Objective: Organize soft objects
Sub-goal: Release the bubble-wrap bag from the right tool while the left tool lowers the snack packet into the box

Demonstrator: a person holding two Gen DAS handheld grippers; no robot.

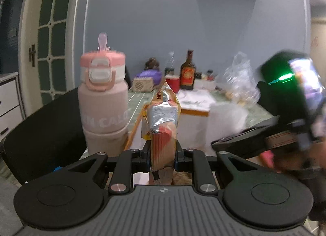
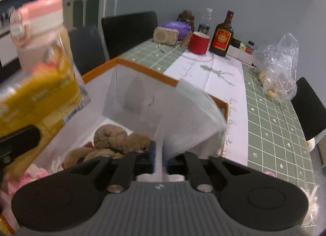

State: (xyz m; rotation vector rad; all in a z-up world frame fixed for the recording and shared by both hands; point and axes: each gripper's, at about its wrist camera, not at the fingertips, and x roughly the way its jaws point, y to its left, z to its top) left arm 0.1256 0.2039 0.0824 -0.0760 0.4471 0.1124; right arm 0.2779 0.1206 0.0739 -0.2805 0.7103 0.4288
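A green checked table (image 2: 271, 113) is seen bearing an orange-rimmed box (image 2: 146, 69), with a plush toy (image 2: 114, 138) inside. A snack bag (image 1: 163, 126) is clamped above the box by the left gripper (image 1: 162, 154). A white sheet (image 2: 189, 118) hangs between the right gripper's (image 2: 160, 159) parted jaws.

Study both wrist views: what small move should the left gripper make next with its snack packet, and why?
Probably lower the packet into the white box and let go. The left gripper is clamped on it near the box's orange rim, and the brown plush toy already lies inside, with free floor beside it.
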